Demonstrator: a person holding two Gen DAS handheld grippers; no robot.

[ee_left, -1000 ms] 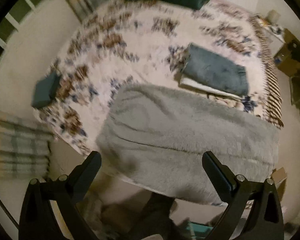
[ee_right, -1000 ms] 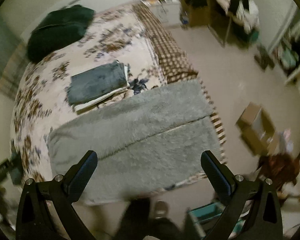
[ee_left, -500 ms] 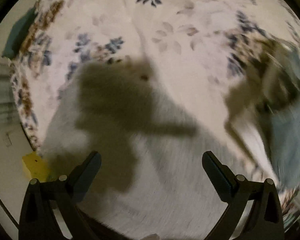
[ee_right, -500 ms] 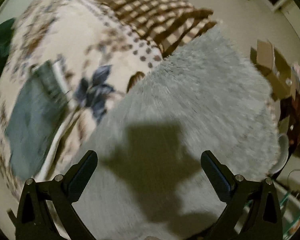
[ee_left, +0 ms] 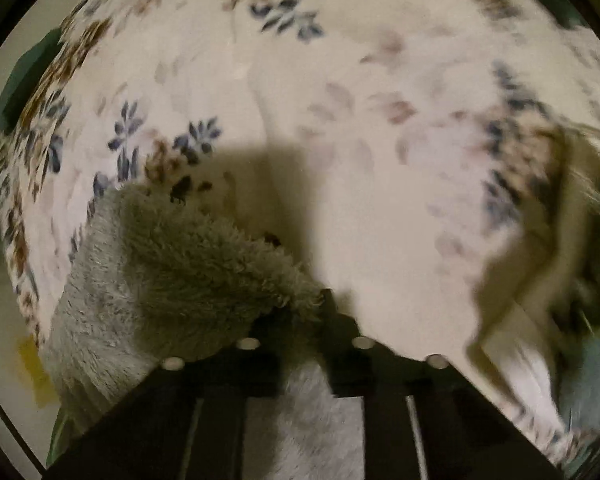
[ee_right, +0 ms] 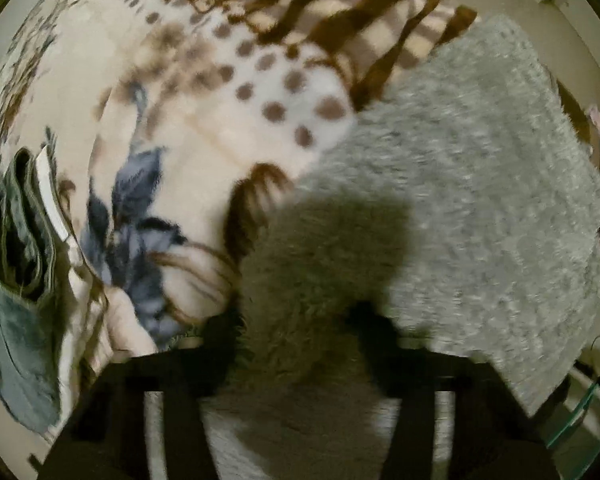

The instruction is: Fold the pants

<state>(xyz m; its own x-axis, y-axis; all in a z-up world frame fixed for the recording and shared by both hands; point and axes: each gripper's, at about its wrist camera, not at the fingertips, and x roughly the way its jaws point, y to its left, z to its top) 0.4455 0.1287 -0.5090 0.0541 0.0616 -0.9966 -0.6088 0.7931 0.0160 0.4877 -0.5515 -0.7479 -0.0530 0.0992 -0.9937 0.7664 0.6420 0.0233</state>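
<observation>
Left wrist view: the left claw [ee_left: 300,312], wide open before, is now pinching the fluffy grey pants [ee_left: 172,280]; the right claw [ee_right: 296,320] is clamping them too, starting the fold.

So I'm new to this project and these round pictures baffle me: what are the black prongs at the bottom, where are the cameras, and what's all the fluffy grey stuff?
No robot here: a person holds a two-finger gripper in each hand, with a fisheye camera on each looking along its fingers. That is why the pictures look round.

The left gripper has its black fingers close together, pinching an edge of the grey fluffy pants. The right gripper is closing around another part of the same pants; its fingers look near together, but blur hides the grip.

The pants lie on a bed covered by a floral blanket. A folded blue-grey garment sits beside them.
</observation>
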